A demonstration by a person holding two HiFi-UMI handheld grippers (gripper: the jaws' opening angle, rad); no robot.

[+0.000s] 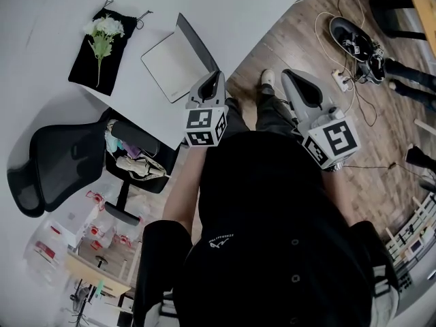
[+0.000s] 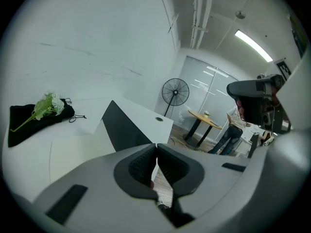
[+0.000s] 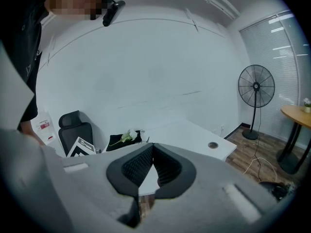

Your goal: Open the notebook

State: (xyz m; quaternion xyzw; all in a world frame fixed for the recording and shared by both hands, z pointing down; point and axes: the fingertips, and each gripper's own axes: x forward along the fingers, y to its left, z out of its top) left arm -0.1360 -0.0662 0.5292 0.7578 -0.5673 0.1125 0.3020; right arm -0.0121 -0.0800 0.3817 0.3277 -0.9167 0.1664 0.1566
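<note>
no lettering here is clear enough to read.

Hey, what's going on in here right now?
A person stands at the white desk with a gripper in each hand. Both the left gripper and right gripper have their jaws together and hold nothing. The notebook lies on the desk ahead of them with its dark cover already raised; neither gripper touches it.

The left tongs (image 1: 216, 79) and right tongs (image 1: 291, 75) were held out side by side, tilted slightly down, jaws together, apparently gripping nothing.
</note>
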